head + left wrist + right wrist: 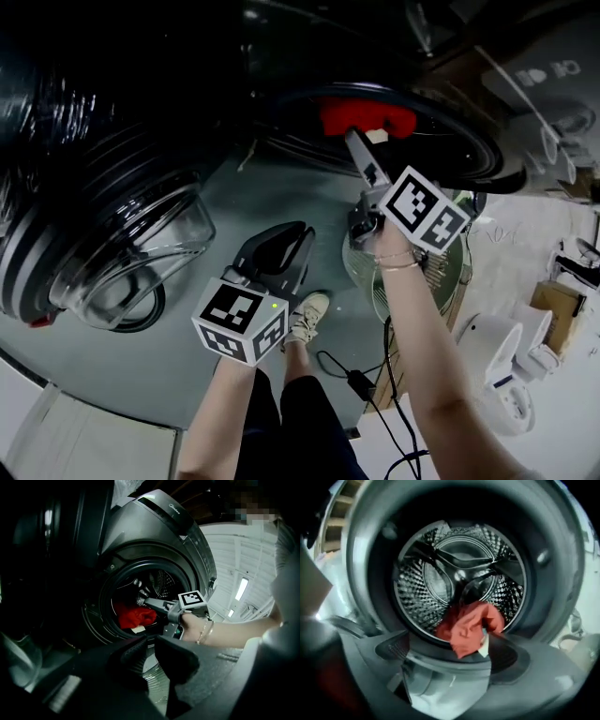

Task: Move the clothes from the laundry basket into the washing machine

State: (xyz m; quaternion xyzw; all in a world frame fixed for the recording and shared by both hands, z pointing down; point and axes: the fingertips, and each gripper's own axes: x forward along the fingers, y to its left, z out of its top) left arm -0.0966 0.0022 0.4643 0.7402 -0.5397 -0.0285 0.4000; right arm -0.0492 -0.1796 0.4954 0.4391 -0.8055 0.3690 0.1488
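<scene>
A red garment (366, 117) (136, 616) (468, 623) hangs over the front lip of the washing machine's drum (459, 573), a white tag showing at its lower edge. My right gripper (354, 141) (450, 649) points into the drum mouth with its jaws wide open, and the garment lies just beyond them, free of the pads (391, 646). My left gripper (298, 239) (152, 641) hangs lower and further back, its dark fingers close together with nothing between them. A round mesh thing, perhaps the basket (361, 267), stands under my right forearm.
The machine's glass door (131, 253) stands swung open at the left. On the floor lie black cables (356, 380), and a white appliance (511, 366) and a cardboard box (558, 305) stand at the right. A person's shoe (307, 317) is below my left gripper.
</scene>
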